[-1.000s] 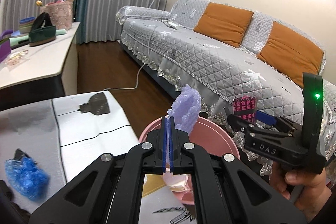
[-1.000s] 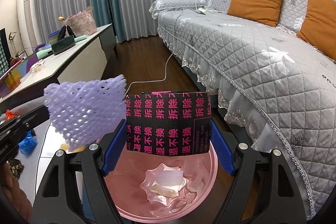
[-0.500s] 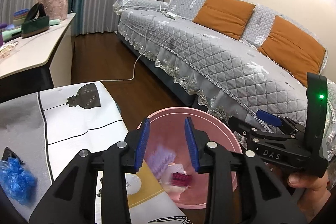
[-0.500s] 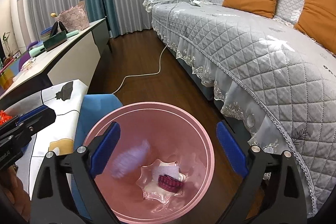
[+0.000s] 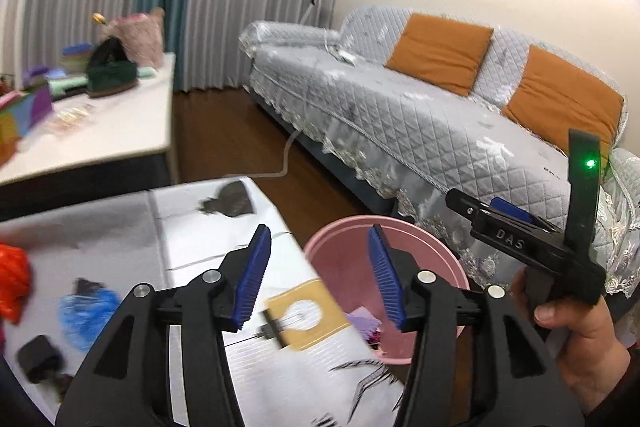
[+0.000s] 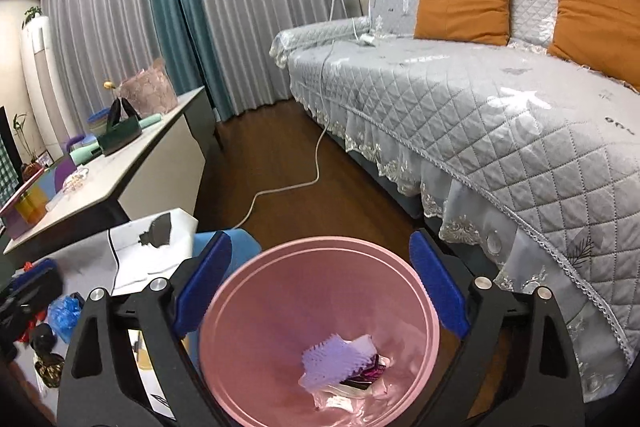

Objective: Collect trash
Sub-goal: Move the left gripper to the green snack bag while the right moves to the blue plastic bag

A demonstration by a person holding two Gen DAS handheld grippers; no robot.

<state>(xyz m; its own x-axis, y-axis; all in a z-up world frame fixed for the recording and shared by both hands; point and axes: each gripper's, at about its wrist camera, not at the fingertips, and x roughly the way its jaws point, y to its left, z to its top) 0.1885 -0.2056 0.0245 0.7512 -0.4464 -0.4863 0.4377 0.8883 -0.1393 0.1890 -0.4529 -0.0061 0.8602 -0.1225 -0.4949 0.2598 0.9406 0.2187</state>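
A pink bin (image 6: 248,291) stands on the floor beside the table, and my right gripper (image 6: 320,241) hangs over its mouth. Its jaws are wide and closing slightly, with nothing between them. A purple foam net (image 6: 336,355) and a black-and-pink packet (image 6: 370,373) lie inside on clear wrapping. My left gripper (image 5: 319,233) hovers over the table's edge, near the bin (image 5: 340,239); its jaws are opening and hold nothing. On the table (image 5: 192,227) lie a crumpled blue bag (image 5: 86,311), an orange net (image 5: 14,283) and a small black item (image 5: 38,357).
A grey quilted sofa (image 6: 500,115) with orange cushions runs along the right. A white cable (image 6: 280,189) trails over the wood floor. A cluttered white desk (image 6: 120,171) stands at the left. A blue stool (image 6: 244,247) sits between table and bin. A hand (image 5: 576,339) holds the right gripper.
The left gripper let go of the purple foam net and the right let go of the black-and-pink packet; both now lie in the bin. The left gripper opened and swung left over the table.
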